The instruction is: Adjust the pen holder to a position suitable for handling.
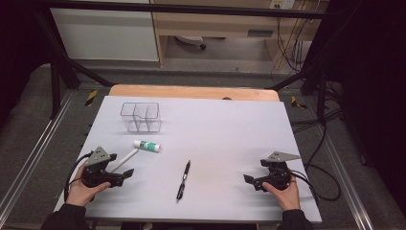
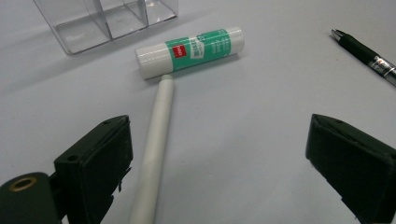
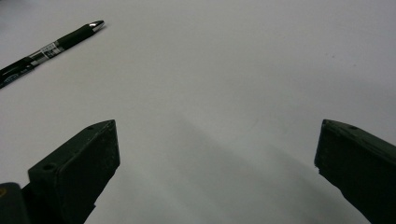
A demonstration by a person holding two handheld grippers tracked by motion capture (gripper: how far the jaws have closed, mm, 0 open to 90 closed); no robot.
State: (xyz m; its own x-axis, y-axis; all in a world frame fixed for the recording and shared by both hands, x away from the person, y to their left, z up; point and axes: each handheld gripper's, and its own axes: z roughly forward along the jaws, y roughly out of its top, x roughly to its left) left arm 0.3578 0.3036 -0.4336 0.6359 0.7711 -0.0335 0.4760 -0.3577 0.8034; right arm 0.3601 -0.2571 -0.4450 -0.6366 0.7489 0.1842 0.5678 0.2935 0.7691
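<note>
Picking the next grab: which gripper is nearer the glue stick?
Left. The left gripper sits just below the glue stick, jaws open. The right gripper is far across the table, beyond the black pen.

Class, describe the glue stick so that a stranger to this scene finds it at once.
Start at the clear organiser in the white table's far left. Just in front of it lies the glue stick, touching a white pen's tip. It alone is stubby, with a green label.

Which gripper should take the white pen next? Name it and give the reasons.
Left. The left gripper stands open with the white pen lying between its jaws, beside the glue stick. The right gripper, also open, sits across the table over bare surface, with only the black pen nearby.
</note>
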